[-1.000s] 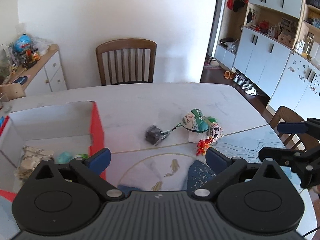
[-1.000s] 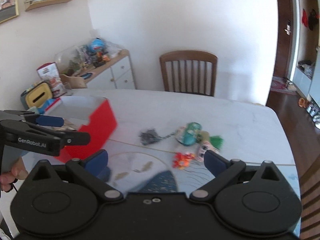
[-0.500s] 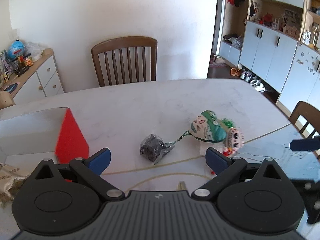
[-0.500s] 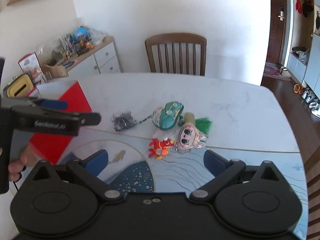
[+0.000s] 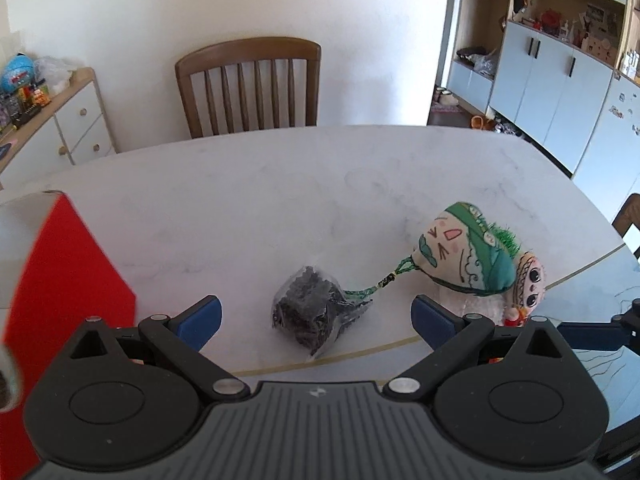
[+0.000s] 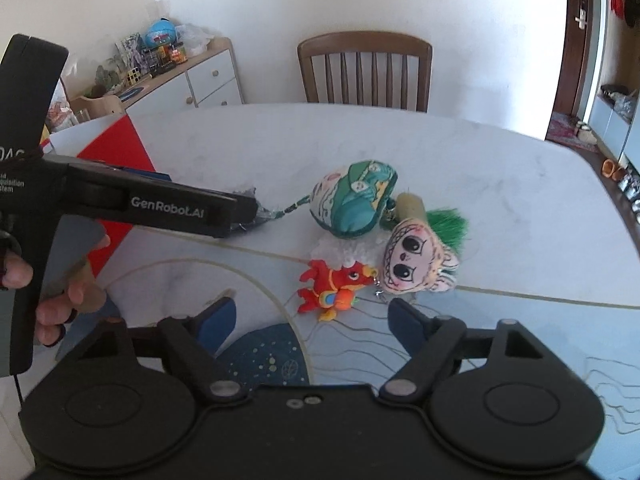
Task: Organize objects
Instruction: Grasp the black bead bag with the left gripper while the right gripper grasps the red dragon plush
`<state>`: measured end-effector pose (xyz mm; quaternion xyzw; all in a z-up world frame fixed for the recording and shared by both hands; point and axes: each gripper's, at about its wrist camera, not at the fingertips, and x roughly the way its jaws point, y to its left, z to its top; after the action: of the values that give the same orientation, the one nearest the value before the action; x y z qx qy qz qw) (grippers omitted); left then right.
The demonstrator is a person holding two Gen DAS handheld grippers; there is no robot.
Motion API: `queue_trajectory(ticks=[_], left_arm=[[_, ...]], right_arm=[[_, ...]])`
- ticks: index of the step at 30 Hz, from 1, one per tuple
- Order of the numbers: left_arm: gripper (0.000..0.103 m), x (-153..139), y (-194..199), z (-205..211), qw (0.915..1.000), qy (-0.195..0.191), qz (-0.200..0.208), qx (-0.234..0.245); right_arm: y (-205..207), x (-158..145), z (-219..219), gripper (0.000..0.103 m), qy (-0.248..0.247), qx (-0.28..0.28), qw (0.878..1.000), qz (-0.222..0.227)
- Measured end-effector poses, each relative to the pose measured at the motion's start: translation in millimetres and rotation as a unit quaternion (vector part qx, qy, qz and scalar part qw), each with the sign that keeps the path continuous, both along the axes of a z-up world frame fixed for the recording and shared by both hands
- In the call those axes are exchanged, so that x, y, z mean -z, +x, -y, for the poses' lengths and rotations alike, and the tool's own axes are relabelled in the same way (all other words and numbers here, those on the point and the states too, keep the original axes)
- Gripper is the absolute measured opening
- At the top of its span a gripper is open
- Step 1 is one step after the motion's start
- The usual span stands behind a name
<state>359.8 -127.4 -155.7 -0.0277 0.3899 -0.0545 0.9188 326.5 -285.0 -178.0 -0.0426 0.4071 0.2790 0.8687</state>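
Home dining room, marble table (image 5: 280, 184), wooden chair (image 5: 248, 84), sideboard (image 6: 200, 80)

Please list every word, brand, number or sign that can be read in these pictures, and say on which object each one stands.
"GenRobot.AI": white letters on the side of the left tongs, seen from the right wrist view.
"...quisition ...stem": small white print on the handle of the same tongs, cut off at the picture edge; only these parts read.
Packages on the sideboard: print too small and blurred to read.
Box and toys: no readable text.
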Motion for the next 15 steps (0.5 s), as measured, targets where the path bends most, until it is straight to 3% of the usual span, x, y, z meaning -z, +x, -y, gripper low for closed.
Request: queue_trajectory(ticks=[12, 15], left_arm=[[0.101, 22, 7, 4, 1.0, -0.003, -0.003, 0.001], [0.096, 24, 6, 7, 1.0, -0.006, -0.003, 0.005]], right_arm=[[16, 22, -12, 0.07, -0.004, 0.03, 0.999, -0.016], [17, 22, -13, 0.069, 0.001, 0.048, 0.999, -0.015]])
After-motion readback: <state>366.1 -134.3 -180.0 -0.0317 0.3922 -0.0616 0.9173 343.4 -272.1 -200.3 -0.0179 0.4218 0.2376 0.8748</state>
